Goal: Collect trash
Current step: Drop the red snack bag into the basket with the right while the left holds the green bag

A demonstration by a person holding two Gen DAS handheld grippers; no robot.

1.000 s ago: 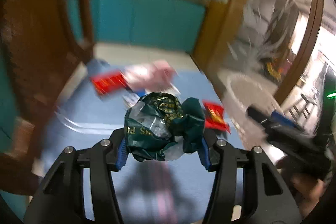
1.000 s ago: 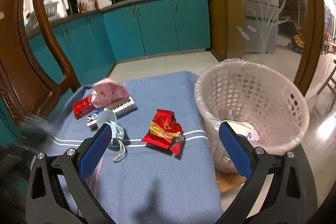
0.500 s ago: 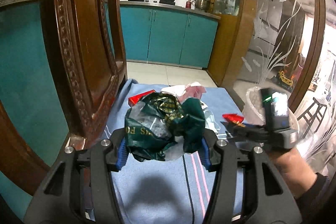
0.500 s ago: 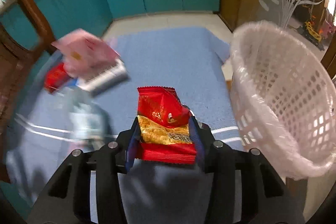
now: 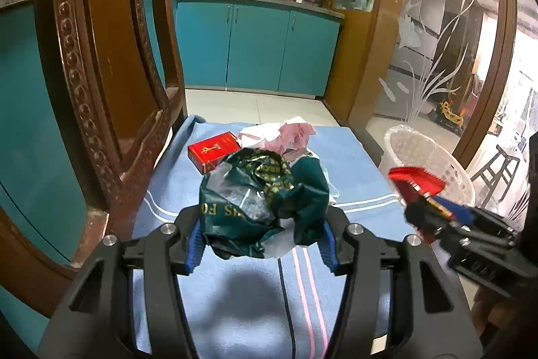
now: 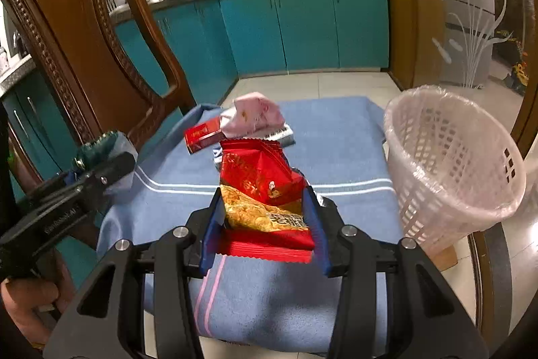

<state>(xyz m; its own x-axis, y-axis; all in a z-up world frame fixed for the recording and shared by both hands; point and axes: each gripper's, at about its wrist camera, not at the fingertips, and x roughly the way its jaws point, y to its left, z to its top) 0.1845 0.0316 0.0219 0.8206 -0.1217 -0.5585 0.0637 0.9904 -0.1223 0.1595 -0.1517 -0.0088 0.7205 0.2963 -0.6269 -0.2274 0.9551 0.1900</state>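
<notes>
Wrapper glossy red and gold; bag crumpled, dark green.

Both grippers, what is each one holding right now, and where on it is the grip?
The left gripper pinches the crumpled green bag across its lower sides. The right gripper clamps the red snack packet by its two side edges, near its lower end.

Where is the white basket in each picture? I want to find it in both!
Left wrist view: the white basket is at the right, past the blue cloth, behind the red snack packet in the right gripper.
Right wrist view: the white basket is big, at the right, beside the cloth's edge.
Shared landmark: the red box at the cloth's far left.
</notes>
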